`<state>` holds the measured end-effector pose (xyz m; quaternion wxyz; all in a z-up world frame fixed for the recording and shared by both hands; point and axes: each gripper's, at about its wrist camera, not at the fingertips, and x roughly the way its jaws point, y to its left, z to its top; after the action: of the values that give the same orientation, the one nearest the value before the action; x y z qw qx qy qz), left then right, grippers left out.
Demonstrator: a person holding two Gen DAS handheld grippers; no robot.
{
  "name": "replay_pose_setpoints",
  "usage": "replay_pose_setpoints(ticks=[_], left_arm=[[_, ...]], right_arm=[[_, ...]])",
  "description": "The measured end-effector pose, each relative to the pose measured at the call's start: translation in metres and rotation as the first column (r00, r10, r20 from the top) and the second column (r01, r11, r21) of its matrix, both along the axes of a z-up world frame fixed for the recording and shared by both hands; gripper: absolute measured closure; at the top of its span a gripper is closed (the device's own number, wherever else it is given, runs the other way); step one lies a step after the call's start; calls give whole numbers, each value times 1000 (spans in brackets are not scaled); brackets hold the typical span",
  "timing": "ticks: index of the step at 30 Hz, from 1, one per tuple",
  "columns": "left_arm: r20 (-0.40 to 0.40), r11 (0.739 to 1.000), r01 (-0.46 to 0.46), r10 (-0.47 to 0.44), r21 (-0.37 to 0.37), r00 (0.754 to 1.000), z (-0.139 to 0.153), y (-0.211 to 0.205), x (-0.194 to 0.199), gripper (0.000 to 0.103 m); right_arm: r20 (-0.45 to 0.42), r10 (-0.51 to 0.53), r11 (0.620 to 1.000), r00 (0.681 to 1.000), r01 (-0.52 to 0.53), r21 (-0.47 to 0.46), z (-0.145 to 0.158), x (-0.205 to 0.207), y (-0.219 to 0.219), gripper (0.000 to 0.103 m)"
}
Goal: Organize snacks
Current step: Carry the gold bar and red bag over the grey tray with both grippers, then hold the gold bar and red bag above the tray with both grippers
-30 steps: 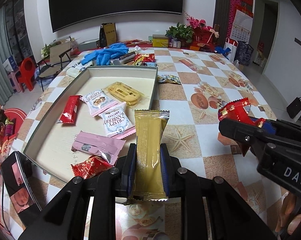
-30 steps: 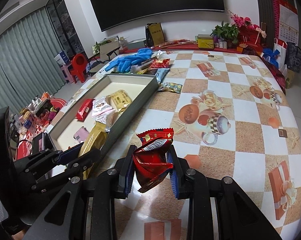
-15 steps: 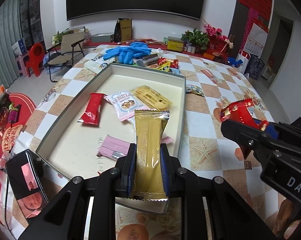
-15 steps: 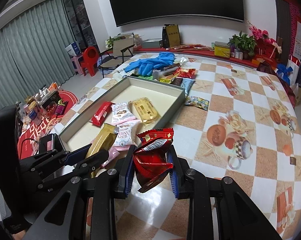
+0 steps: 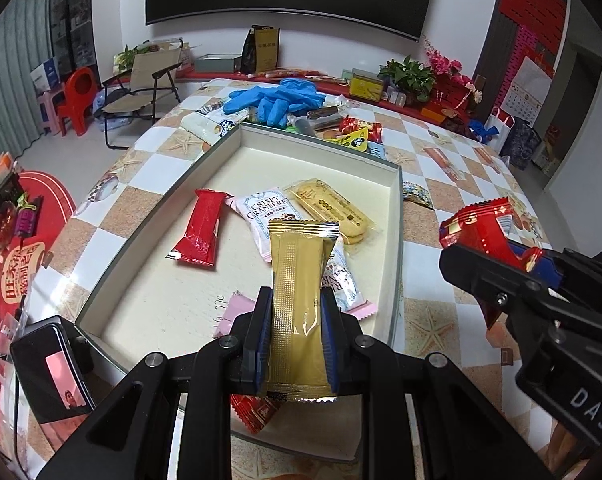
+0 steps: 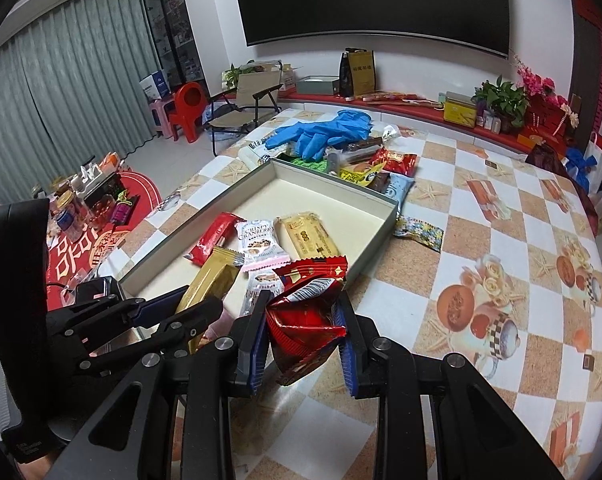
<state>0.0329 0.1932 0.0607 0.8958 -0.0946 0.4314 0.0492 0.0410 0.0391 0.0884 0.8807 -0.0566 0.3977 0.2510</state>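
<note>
My left gripper (image 5: 297,304) is shut on a gold snack bar (image 5: 299,280) and holds it above the near end of the grey tray (image 5: 397,240). My right gripper (image 6: 303,316) is shut on a crumpled red snack packet (image 6: 307,312), held over the tray's right rim (image 6: 375,248). In the tray lie a red bar (image 5: 201,232), a white cranberry packet (image 5: 267,214), a yellow biscuit pack (image 5: 333,210), a pink packet (image 5: 235,314) and another red packet (image 5: 255,412), partly hidden by my fingers.
Loose snacks (image 6: 381,164) and blue gloves (image 6: 321,132) lie on the table beyond the tray's far end. A small patterned packet (image 6: 419,232) lies right of the tray. A phone (image 5: 57,364) stands at the tray's near left corner.
Both grippers have moved left and forward over the tray, each still holding its snack. The tray contents have not moved.
</note>
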Motion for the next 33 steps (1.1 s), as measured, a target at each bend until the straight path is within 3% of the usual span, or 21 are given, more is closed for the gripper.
replay_pose_setpoints(ticks=[33], left_arm=[[-78, 996, -81, 79, -26, 994, -18, 35, 34, 79]], right_arm=[[-11, 50, 992, 999, -51, -119, -10, 38, 48, 71]])
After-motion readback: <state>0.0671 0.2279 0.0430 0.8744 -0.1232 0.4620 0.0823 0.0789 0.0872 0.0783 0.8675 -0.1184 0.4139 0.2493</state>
